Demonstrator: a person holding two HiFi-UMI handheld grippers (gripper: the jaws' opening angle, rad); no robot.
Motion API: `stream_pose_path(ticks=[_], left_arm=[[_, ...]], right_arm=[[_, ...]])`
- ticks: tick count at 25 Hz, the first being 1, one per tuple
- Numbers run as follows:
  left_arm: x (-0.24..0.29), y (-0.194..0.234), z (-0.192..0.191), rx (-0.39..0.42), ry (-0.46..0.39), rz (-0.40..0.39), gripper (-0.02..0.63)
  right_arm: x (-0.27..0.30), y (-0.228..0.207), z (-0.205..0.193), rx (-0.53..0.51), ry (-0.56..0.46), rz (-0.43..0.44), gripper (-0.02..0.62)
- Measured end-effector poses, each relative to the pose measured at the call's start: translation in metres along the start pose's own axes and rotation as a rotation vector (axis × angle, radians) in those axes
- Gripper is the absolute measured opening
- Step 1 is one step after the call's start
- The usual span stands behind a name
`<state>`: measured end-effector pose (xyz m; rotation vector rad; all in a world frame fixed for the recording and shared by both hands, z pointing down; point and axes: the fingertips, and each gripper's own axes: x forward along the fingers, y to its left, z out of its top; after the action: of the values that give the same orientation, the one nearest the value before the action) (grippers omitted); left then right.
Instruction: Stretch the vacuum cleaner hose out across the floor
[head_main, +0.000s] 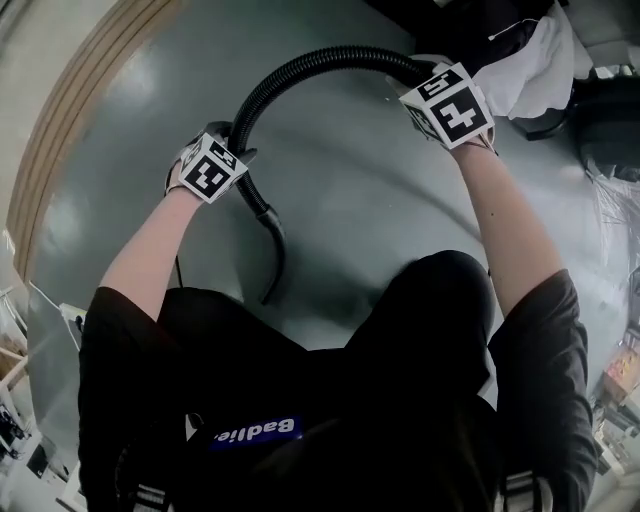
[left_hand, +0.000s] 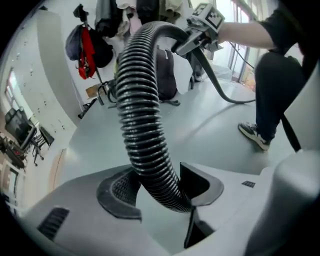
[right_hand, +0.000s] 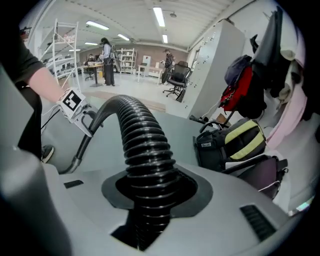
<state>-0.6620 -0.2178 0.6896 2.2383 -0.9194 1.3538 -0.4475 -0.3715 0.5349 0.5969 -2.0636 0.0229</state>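
Your right gripper (right_hand: 150, 192) is clamped down on the black corrugated vacuum hose (right_hand: 142, 135). Both pads sit snug against the ribs and the hose runs straight up out of the jaws, then curves over to the left side of that view.

Your left gripper (left_hand: 160, 195) is a looser story. The hose (left_hand: 140, 115) passes between its jaws and leans against the right-hand pad, but there's a strip of floor showing between the hose and the other pad. So it's cradling the hose, not squeezing it.

From the head view, the hose (head_main: 300, 65) makes a big arch between the two: it goes up from the left gripper (head_main: 238, 138), over, and down to the right gripper (head_main: 418, 78). The whole arch is off the grey floor (head_main: 380, 200). Below the left gripper the hose carries on into a smooth curved tube end (head_main: 275, 255) that hangs down toward your legs.

Just past the right gripper, on its right side, a black backpack with a yellow-green stripe (right_hand: 235, 142) sits on the floor, with jackets hanging (right_hand: 240, 85) above it. Your shoe (left_hand: 255, 135) shows in the left gripper view, out past the hose on the right.
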Motion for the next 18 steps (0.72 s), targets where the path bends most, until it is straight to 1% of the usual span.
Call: stream_pose_path(ticks=[1, 3, 4, 5, 7, 8, 9, 12, 14, 15, 16, 18], left_arm=[[0.001, 0.004, -0.007, 0.013, 0.015, -0.014, 0.250], [0.001, 0.020, -0.023, 0.043, 0.047, -0.013, 0.241], [-0.002, 0.032, -0.032, 0.072, 0.064, 0.000, 0.236], [-0.005, 0.045, -0.040, 0.121, 0.083, 0.016, 0.233], [-0.014, 0.071, -0.055, 0.269, 0.125, 0.045, 0.232], [-0.019, 0.083, -0.061, 0.356, 0.148, 0.057, 0.232], [-0.023, 0.094, -0.068, 0.446, 0.174, 0.069, 0.232], [-0.024, 0.124, -0.090, 0.735, 0.272, 0.100, 0.232], [-0.017, 0.148, -0.104, 0.909, 0.342, 0.124, 0.232], [-0.012, 0.163, -0.112, 0.973, 0.375, 0.132, 0.232], [-0.007, 0.177, -0.120, 1.020, 0.408, 0.135, 0.232], [0.004, 0.201, -0.140, 1.061, 0.478, 0.117, 0.233]], right_arm=[[0.002, 0.007, 0.002, -0.016, 0.015, -0.006, 0.132], [0.013, 0.024, -0.002, -0.068, 0.061, -0.002, 0.132], [0.020, 0.033, -0.008, -0.095, 0.091, 0.008, 0.132], [0.026, 0.042, -0.016, -0.114, 0.125, 0.023, 0.138], [0.036, 0.063, -0.034, -0.121, 0.190, 0.062, 0.179], [0.040, 0.075, -0.039, -0.115, 0.213, 0.081, 0.205], [0.042, 0.088, -0.042, -0.112, 0.227, 0.096, 0.215], [0.035, 0.123, -0.041, -0.102, 0.226, 0.114, 0.233], [0.020, 0.141, -0.042, -0.064, 0.212, 0.116, 0.241], [0.009, 0.148, -0.046, -0.030, 0.206, 0.113, 0.253], [-0.003, 0.153, -0.052, 0.011, 0.203, 0.106, 0.253], [-0.034, 0.163, -0.072, 0.095, 0.205, 0.084, 0.253]])
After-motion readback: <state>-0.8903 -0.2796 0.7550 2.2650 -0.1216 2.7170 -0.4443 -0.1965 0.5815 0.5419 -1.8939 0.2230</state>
